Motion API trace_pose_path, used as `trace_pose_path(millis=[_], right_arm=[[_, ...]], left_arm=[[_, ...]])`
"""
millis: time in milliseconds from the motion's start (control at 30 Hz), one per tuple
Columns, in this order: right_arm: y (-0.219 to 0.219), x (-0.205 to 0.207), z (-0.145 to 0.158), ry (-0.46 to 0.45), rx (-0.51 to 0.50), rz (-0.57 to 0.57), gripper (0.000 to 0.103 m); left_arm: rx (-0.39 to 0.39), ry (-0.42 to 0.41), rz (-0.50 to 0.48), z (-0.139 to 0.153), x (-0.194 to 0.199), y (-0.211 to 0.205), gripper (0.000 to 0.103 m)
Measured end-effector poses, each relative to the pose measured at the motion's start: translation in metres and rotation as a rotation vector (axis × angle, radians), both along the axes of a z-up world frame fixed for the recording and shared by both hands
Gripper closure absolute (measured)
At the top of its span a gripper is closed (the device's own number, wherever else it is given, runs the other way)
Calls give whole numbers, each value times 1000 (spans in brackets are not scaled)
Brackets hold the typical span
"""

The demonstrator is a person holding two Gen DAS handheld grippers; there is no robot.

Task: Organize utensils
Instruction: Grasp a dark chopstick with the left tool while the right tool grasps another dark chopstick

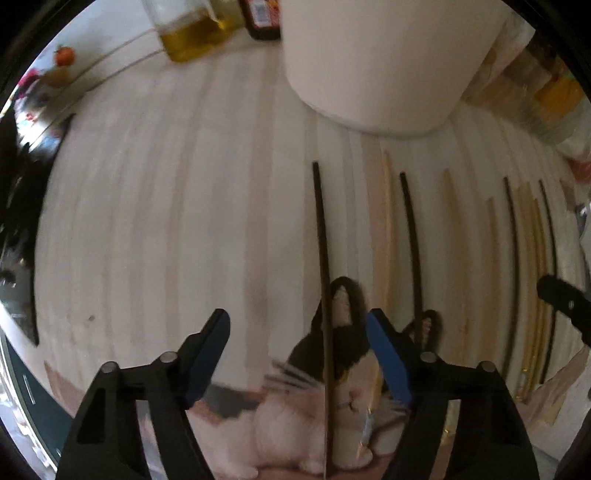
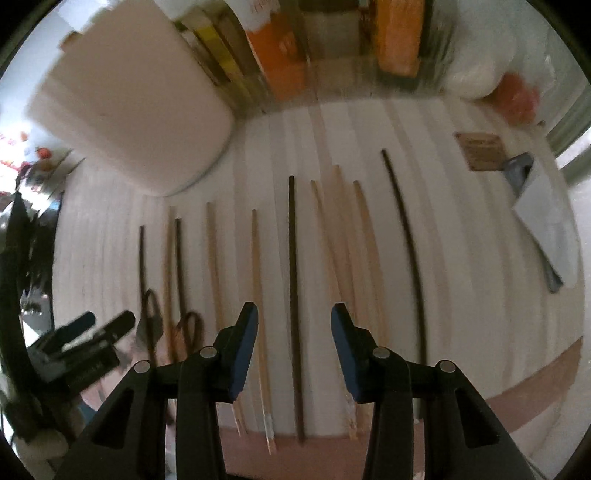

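Observation:
Several dark and pale wooden chopsticks lie side by side on a white mat (image 1: 166,221). My left gripper (image 1: 301,354) points down over them, jaws apart, with one dark chopstick (image 1: 320,236) running between the blue pads, untouched. A second dark chopstick (image 1: 412,240) lies just right of it. My right gripper (image 2: 295,347) also stands with its jaws apart, straddling another dark chopstick (image 2: 293,288); a pale chopstick (image 2: 258,295) passes by its left finger. A tall white container (image 1: 369,62) (image 2: 129,110) stands beyond the row. The left gripper (image 2: 92,332) shows at the lower left of the right wrist view.
A cat picture (image 1: 332,406) is printed at the mat's near edge. A bottle of yellow oil (image 1: 192,33) and a dark jar (image 1: 262,18) stand behind. A cleaver (image 2: 543,229), a small brown card (image 2: 480,151) and orange boxes (image 2: 280,55) lie to the right and rear.

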State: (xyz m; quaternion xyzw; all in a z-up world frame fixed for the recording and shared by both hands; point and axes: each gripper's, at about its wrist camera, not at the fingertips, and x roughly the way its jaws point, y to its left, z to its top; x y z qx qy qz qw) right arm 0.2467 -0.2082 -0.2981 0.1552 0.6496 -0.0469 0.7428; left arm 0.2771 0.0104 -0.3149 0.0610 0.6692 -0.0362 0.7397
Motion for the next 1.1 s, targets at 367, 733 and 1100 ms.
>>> trace_pose_path(millis=[367, 733, 1100], right_arm=[[33, 26, -38, 93, -145, 95, 80], [32, 7, -42, 177, -68, 116, 97], [29, 27, -55, 239, -102, 165, 97]], left_arm=[[-28, -5, -60, 3, 1, -11, 98], [3, 11, -62, -1, -17, 16, 99], [0, 9, -51, 0, -8, 31, 99]])
